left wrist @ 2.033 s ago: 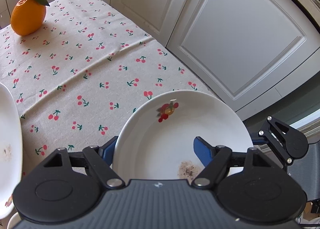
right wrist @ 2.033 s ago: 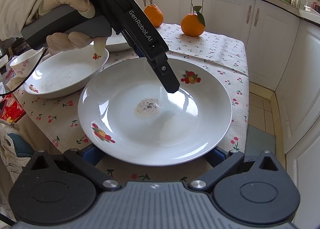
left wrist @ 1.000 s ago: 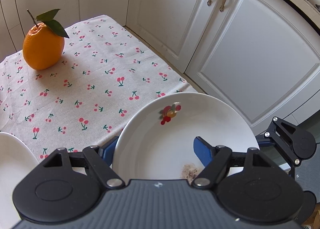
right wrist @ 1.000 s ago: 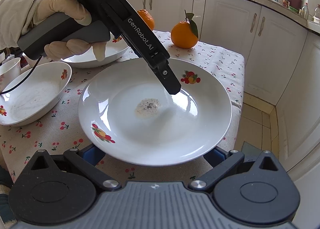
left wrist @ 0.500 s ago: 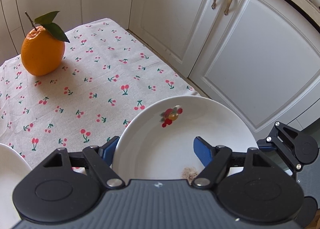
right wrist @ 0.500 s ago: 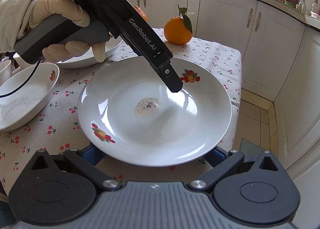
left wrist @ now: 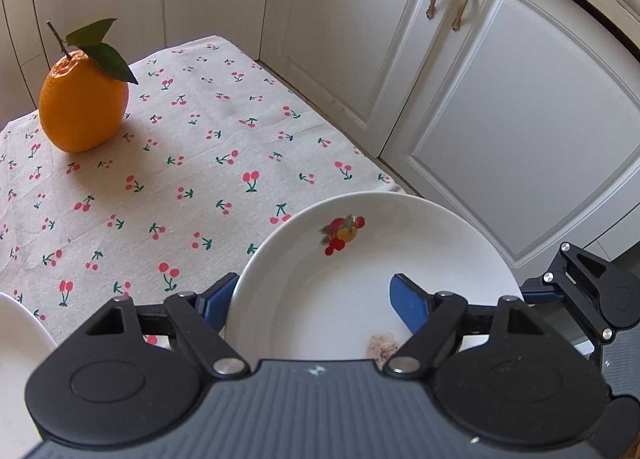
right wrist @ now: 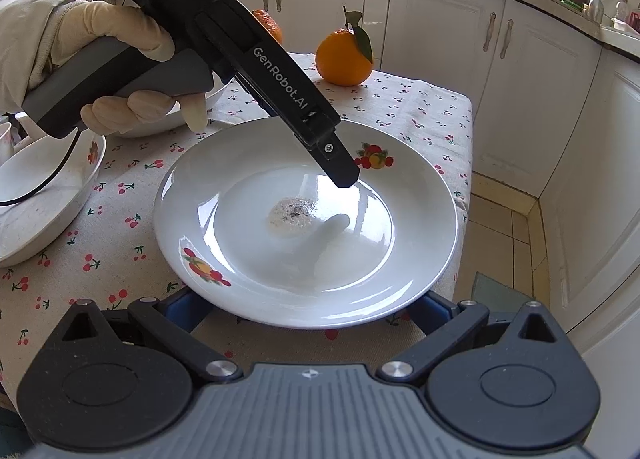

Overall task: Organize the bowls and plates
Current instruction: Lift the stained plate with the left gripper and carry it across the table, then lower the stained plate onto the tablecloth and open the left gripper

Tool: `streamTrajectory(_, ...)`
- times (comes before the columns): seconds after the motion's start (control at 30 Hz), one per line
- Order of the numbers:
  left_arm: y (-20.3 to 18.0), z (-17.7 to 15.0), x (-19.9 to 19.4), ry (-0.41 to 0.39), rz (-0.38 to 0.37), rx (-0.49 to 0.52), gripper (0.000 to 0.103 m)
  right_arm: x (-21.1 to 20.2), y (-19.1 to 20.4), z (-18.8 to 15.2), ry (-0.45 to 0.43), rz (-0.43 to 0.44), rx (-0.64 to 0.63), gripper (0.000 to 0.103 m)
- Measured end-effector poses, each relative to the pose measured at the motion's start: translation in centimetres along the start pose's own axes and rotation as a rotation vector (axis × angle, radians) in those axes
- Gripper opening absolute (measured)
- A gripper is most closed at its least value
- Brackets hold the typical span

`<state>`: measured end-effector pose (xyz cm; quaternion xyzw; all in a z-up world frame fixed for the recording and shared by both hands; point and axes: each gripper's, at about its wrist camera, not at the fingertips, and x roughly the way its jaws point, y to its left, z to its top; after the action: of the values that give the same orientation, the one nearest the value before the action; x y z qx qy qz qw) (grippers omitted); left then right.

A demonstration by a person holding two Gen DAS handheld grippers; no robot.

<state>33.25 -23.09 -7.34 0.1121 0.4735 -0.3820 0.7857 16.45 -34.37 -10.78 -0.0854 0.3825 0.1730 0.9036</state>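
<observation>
A white plate [left wrist: 360, 279] [right wrist: 304, 259] with fruit prints and a patch of crumbs in its well sits low over the right end of the cherry-print table. My left gripper [left wrist: 314, 291] straddles its rim, one blue finger behind the rim and the other finger [right wrist: 344, 175] over the well. Its jaws are opening with the rim between them. My right gripper [right wrist: 308, 311] has its two fingers spread wide under the plate's near rim, with the tips hidden. A gloved hand [right wrist: 120, 39] holds the left gripper.
An orange with a leaf [left wrist: 84, 111] [right wrist: 344, 59] stands near the far corner, with a second orange [right wrist: 268, 25] behind the left gripper. A white bowl [right wrist: 44, 199] and another dish [right wrist: 160, 127] lie to the left. The table's right edge [right wrist: 466, 179] drops to tiled floor and white cabinets [left wrist: 500, 119].
Both grippers and the plate have travelled together across the table toward the leafy orange. The bowls have slid off to the left. The plate keeps its place between the fingers.
</observation>
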Motion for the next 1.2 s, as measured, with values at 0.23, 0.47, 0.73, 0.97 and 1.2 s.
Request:
streamTrajectory(0.23, -0.8, -0.7, -2.7, -0.043, 0.040, 0.015, 0.086, -1.9, 0.5, -0.3, -0.024, -0.028, 0.019, 0.103)
streamTrajectory(0.47, -2.2, -2.3, -7.8, -0.114, 0.090, 0.025, 0.088, -5.1, 2.7, -0.9, -0.088, -0.072, 0.020, 0.103)
streamTrajectory(0.73, -4.5, -6.0, -14.8, -0.215, 0.158, 0.029, 0.092, -8.3, 5.9, -0.8, -0.202, -0.034, 0.028, 0.103)
streamTrajectory(0.97, -5.9, -11.0, -19.2, -0.295, 0.229, 0.012, 0.095, -9.6, 8.2, -1.0, -0.249, 0.010, 0.052, 0.103)
streamTrajectory(1.2, -6.4, -17.0, -20.7, -0.361, 0.352, 0.017, 0.095, -9.6, 9.2, -1.4, -0.270, 0.040, 0.102, 0.103)
